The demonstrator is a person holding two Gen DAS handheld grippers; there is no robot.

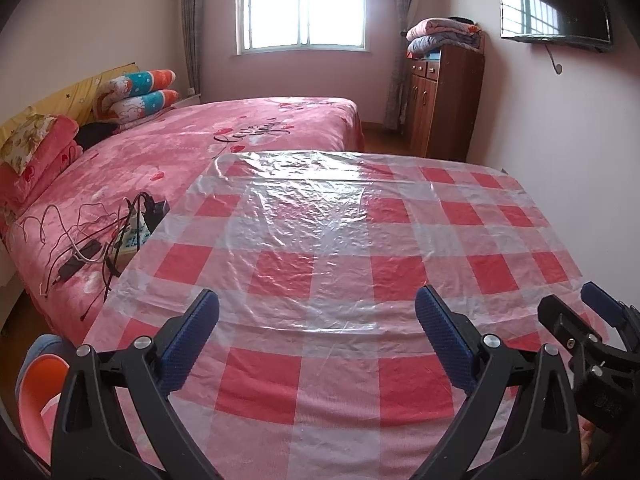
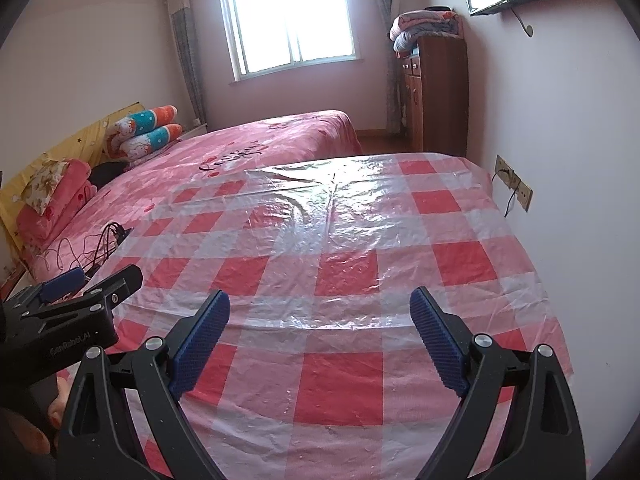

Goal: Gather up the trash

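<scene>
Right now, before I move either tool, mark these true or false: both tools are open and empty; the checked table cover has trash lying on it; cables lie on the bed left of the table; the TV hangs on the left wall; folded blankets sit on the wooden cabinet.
1. Both tools are open and empty. True: the left tool and right tool hold nothing.
2. Trash lies on the checked table cover. False: only the clear plastic sheet lies there.
3. Cables lie on the bed. True.
4. The TV hangs on the left wall. False: the right wall.
5. Folded blankets sit on the wooden cabinet. True.
</scene>
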